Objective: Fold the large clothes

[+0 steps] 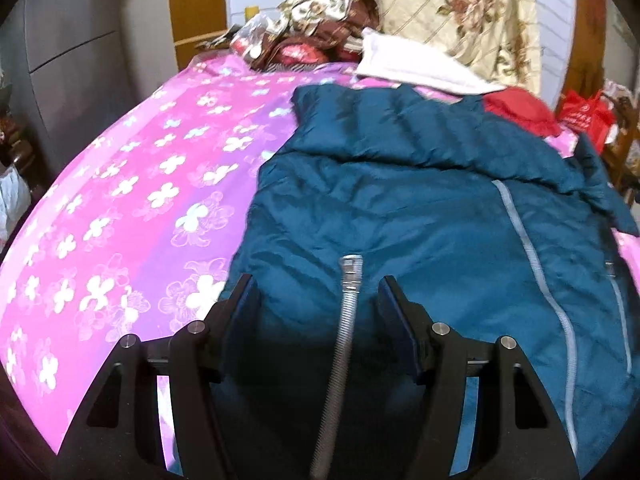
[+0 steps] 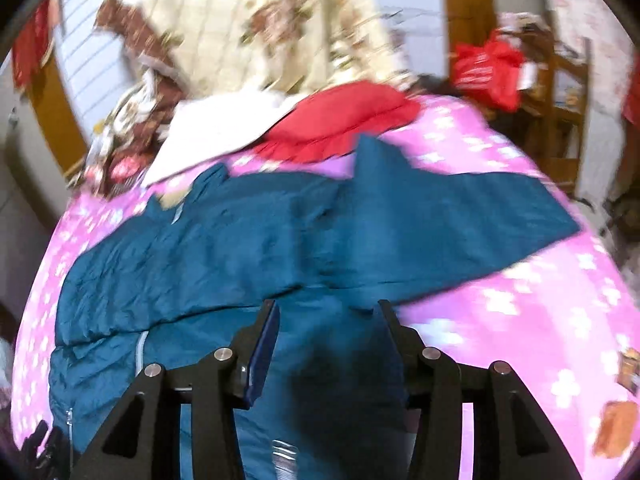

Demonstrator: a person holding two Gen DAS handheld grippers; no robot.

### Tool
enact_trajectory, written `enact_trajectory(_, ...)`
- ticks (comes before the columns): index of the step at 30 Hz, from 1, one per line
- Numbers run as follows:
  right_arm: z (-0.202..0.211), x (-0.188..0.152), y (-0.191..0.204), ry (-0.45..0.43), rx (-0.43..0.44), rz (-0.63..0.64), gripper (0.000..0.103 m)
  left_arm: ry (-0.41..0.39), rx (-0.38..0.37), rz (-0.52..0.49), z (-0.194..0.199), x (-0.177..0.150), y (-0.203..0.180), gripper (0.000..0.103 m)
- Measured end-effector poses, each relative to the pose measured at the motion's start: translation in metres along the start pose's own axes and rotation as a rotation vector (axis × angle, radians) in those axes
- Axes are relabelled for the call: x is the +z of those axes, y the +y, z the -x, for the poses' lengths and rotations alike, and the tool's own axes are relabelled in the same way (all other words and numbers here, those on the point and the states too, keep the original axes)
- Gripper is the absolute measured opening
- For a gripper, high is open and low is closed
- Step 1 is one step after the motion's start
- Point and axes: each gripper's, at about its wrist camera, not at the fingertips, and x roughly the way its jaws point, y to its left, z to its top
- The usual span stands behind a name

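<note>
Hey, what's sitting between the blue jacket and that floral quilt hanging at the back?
In the right wrist view, a red garment and a white folded cloth lie between the blue jacket and the floral quilt.

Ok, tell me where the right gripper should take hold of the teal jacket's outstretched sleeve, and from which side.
Grip the sleeve near its cuff end, coming in from the bed's right side. It lies flat and spread away from the teal jacket body over the pink bedsheet, so that free end probably lifts and folds inward easiest. The right gripper hangs open over the jacket.
</note>
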Motion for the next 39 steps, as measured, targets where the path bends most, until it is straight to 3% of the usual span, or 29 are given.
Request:
enact_trajectory(2, 0.018, -0.004, -0.038, -0.041, -0.047, -0.044, 0.048, -0.035, -0.007, -0.023, 0.011, -0.003, -0.007, 0.063)
enact_trajectory(5, 0.028, -0.009, -0.101, -0.03, -0.079, -0.154, 0.048, -0.07, -0.009, -0.068, 0.019, -0.007, -0.018, 0.063)
enact_trajectory(7, 0.031, -0.012, -0.144, -0.016, -0.063, -0.254, 0.048, -0.061, -0.015, -0.082, 0.017, -0.009, -0.022, 0.063)
enact_trajectory(13, 0.003, -0.019, -0.22, 0.019, -0.023, -0.468, 0.048, -0.001, -0.032, -0.06, -0.001, -0.01, -0.026, 0.063)
enact_trajectory(22, -0.08, 0.007, -0.259, 0.038, -0.033, -0.577, 0.046, 0.045, -0.079, -0.031, -0.019, -0.008, -0.028, 0.063)
enact_trajectory(30, -0.119, 0.034, -0.279, -0.004, -0.066, -0.634, 0.046, 0.071, -0.134, 0.018, -0.032, -0.003, -0.021, 0.063)
enact_trajectory(31, -0.121, 0.036, -0.281, -0.007, -0.07, -0.636, 0.043, 0.072, -0.135, 0.018, -0.034, -0.003, -0.021, 0.063)
enact_trajectory(32, -0.124, 0.039, -0.283, -0.008, -0.078, -0.639, 0.028, 0.074, -0.134, 0.017, -0.036, -0.003, -0.022, 0.063)
enact_trajectory(34, -0.128, 0.045, -0.285, 0.02, -0.095, -0.636, 0.013, 0.076, -0.129, 0.013, -0.039, -0.003, -0.024, 0.065)
enact_trajectory(39, -0.103, 0.071, -0.274, -0.015, -0.171, -0.537, 0.006, 0.073, -0.13, 0.007, -0.04, -0.003, -0.025, 0.066)
